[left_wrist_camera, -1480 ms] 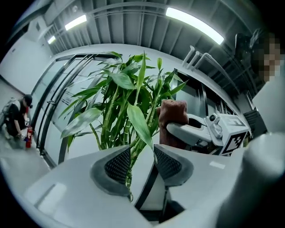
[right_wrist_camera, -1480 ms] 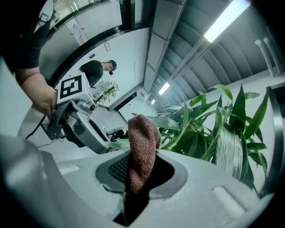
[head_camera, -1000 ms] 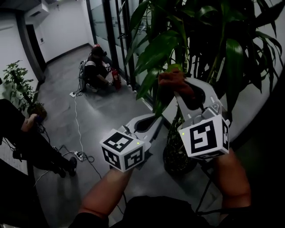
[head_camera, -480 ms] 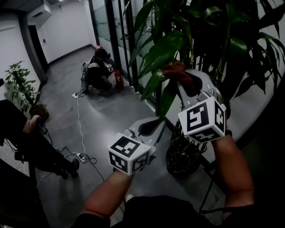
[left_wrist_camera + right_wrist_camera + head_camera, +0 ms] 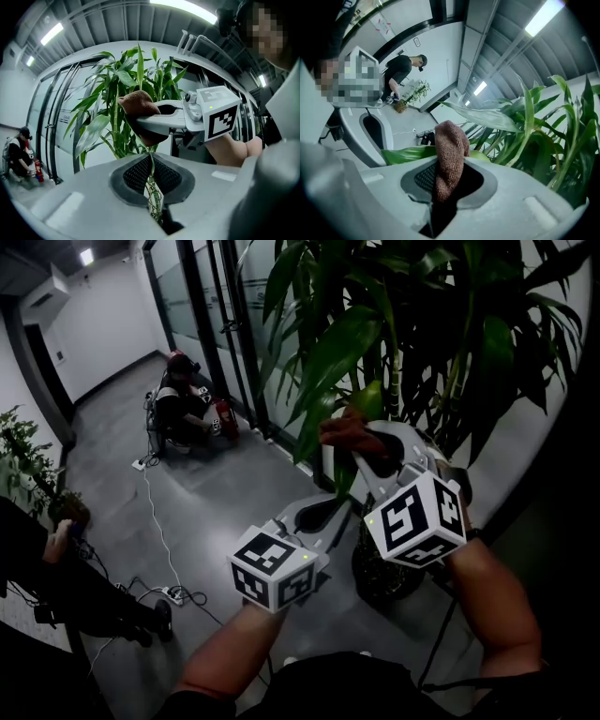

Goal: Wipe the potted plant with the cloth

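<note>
Left gripper [image 5: 152, 176] was clamped shut on a leaf [image 5: 405, 153] of the potted plant [image 5: 412, 324], while the right gripper [image 5: 448, 183] pinched the brown cloth [image 5: 449, 145] at that leaf, where light strokes toward the tip seemed best.

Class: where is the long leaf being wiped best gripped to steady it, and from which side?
Near its free end, pads on the two flat faces of the leaf, coming from the open side away from the stems. The blade is thin and limp, so a flat pinch probably keeps it taut under the cloth. The left gripper holds it so.
</note>
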The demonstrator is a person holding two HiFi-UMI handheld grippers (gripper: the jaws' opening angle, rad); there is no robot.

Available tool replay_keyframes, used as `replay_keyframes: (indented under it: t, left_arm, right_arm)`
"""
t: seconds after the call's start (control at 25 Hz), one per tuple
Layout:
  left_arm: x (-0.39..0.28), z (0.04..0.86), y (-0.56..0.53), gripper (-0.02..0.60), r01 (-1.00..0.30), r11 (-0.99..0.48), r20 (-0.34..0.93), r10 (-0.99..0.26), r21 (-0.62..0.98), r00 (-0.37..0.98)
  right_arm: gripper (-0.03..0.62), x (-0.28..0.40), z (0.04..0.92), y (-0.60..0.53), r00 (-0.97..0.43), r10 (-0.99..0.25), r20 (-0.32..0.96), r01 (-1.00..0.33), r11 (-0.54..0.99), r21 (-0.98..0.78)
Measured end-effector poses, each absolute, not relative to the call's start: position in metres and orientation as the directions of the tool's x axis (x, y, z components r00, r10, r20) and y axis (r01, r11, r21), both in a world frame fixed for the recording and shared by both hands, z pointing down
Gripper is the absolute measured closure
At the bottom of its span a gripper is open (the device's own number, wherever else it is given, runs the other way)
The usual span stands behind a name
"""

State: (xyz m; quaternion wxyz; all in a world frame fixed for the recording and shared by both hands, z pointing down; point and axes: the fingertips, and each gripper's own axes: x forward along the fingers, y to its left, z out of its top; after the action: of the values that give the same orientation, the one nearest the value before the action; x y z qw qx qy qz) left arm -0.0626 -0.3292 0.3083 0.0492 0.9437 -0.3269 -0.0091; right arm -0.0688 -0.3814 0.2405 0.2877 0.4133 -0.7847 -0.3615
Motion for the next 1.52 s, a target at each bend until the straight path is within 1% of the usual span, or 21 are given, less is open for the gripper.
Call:
replay_keyframes:
  t: [0.24, 0.6, 1.0, 1.08, 1.16, 1.2, 1.28, 1.36, 1.44, 1.52]
  left_arm:
    - [-0.063, 0.314, -0.331, 0.565, -0.577, -0.813, 0.035, -0.576, 0.074, 0.816]
    - [-0.068, 0.323, -0.340, 0.565, -0.582, -0.813, 0.072, -0.583, -0.027, 0.810]
    - [-0.071, 0.326, -0.342, 0.565, -0.593, -0.803, 0.083, -0.596, -0.059, 0.799]
    - [-0.072, 0.324, -0.341, 0.565, -0.596, -0.801, 0.076, -0.599, -0.056, 0.797]
    - [-0.072, 0.324, -0.338, 0.565, -0.594, -0.802, 0.073, -0.597, -0.057, 0.799]
    - [-0.071, 0.323, -0.336, 0.565, -0.592, -0.804, 0.071, -0.595, -0.060, 0.800]
    - [-0.069, 0.321, -0.334, 0.565, -0.588, -0.806, 0.064, -0.591, -0.061, 0.804]
    - [-0.068, 0.321, -0.333, 0.565, -0.586, -0.808, 0.057, -0.589, -0.058, 0.806]
    - [-0.068, 0.321, -0.332, 0.565, -0.586, -0.808, 0.052, -0.589, -0.053, 0.807]
    - [-0.068, 0.321, -0.331, 0.565, -0.588, -0.808, 0.048, -0.589, -0.047, 0.806]
  right_arm:
    - [0.528, -0.075, 0.267, -0.370, -0.499, -0.830, 0.247, -0.404, 0.475, 0.782]
    - [0.528, -0.087, 0.302, -0.336, -0.546, -0.734, 0.405, -0.282, 0.616, 0.736]
    - [0.528, -0.091, 0.309, -0.325, -0.536, -0.693, 0.483, -0.204, 0.661, 0.722]
    - [0.528, -0.090, 0.299, -0.323, -0.558, -0.695, 0.454, -0.227, 0.654, 0.721]
    - [0.528, -0.083, 0.275, -0.327, -0.565, -0.735, 0.375, -0.294, 0.604, 0.741]
    - [0.528, -0.077, 0.258, -0.333, -0.551, -0.771, 0.320, -0.333, 0.554, 0.763]
    - [0.528, -0.061, 0.224, -0.348, -0.485, -0.851, 0.203, -0.397, 0.420, 0.816]
    - [0.528, -0.046, 0.199, -0.365, -0.402, -0.909, 0.110, -0.429, 0.293, 0.855]
    - [0.528, -0.038, 0.186, -0.382, -0.341, -0.938, 0.065, -0.435, 0.219, 0.873]
    - [0.528, -0.035, 0.183, -0.402, -0.306, -0.950, 0.067, -0.417, 0.197, 0.887]
